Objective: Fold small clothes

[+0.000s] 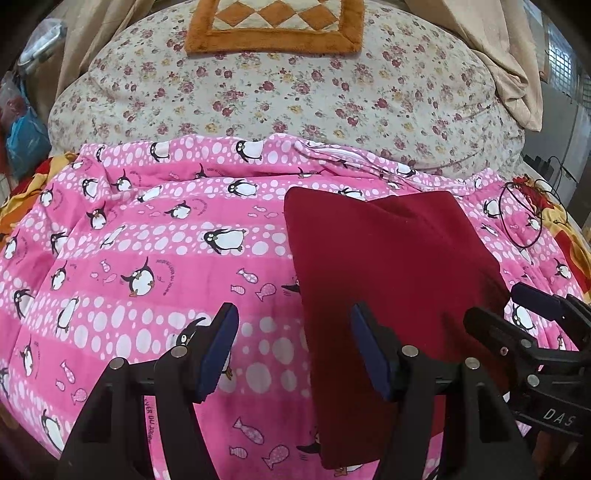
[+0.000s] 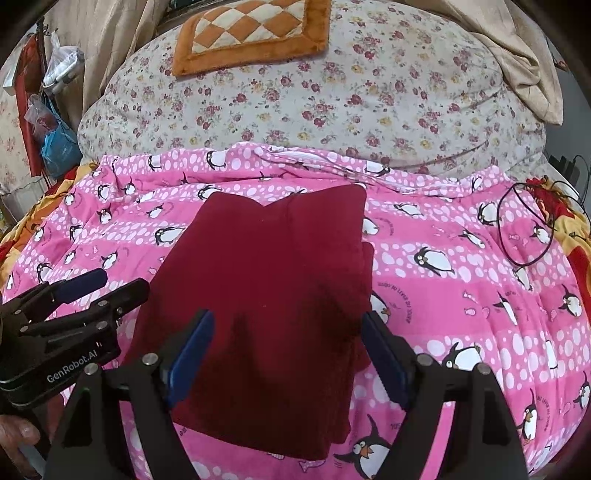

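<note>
A dark red garment (image 1: 391,273) (image 2: 269,288) lies folded into a rough rectangle on the pink penguin blanket (image 1: 147,258) (image 2: 461,295). My left gripper (image 1: 293,350) is open above the blanket at the garment's left edge, nothing between its pads. In the right wrist view it (image 2: 107,288) shows at the left, beside the garment. My right gripper (image 2: 288,354) is open and hovers over the garment's near part, its fingers apart on either side of the cloth without pressing it. In the left wrist view it (image 1: 517,312) is at the garment's right edge.
A floral duvet (image 1: 295,99) is piled behind the blanket, with an orange checkered cushion (image 1: 273,26) on top. A black cable (image 2: 524,229) loops on the blanket at the right. Beige curtains (image 1: 509,66) hang at the back; bags (image 2: 55,140) hang at the left.
</note>
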`<action>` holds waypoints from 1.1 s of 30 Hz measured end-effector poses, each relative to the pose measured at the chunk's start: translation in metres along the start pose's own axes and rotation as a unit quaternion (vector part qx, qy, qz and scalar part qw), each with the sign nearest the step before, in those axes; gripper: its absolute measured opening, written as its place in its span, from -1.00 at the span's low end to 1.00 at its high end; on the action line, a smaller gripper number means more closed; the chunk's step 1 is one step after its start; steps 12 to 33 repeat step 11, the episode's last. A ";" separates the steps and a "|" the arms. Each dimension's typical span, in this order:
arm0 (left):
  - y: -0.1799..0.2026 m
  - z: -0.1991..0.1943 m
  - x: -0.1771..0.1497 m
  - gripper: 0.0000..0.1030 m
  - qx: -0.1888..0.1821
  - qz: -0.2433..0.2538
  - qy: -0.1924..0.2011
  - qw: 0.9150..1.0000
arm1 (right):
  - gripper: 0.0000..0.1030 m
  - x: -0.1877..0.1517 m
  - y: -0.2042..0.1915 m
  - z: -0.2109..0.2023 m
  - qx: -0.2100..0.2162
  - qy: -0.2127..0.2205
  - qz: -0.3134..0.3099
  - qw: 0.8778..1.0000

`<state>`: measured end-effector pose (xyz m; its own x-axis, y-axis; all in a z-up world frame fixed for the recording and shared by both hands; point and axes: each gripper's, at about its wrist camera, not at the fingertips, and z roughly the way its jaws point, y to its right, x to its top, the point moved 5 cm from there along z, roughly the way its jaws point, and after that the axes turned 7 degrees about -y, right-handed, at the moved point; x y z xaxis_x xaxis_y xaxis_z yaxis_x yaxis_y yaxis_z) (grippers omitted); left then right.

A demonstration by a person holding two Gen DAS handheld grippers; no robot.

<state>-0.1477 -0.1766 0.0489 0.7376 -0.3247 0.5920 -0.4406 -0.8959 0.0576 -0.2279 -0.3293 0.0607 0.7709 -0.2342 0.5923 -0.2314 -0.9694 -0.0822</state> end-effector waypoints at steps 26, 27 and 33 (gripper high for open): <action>0.001 -0.002 0.003 0.07 -0.023 0.000 0.011 1.000 | 0.67 -0.001 0.002 0.002 0.000 -0.002 0.002 1.000; 0.001 -0.002 0.003 0.07 -0.023 0.000 0.011 1.000 | 0.67 -0.001 0.002 0.002 0.000 -0.002 0.002 1.000; 0.001 -0.002 0.003 0.07 -0.023 0.000 0.011 1.000 | 0.67 -0.001 0.002 0.002 0.000 -0.002 0.002 1.000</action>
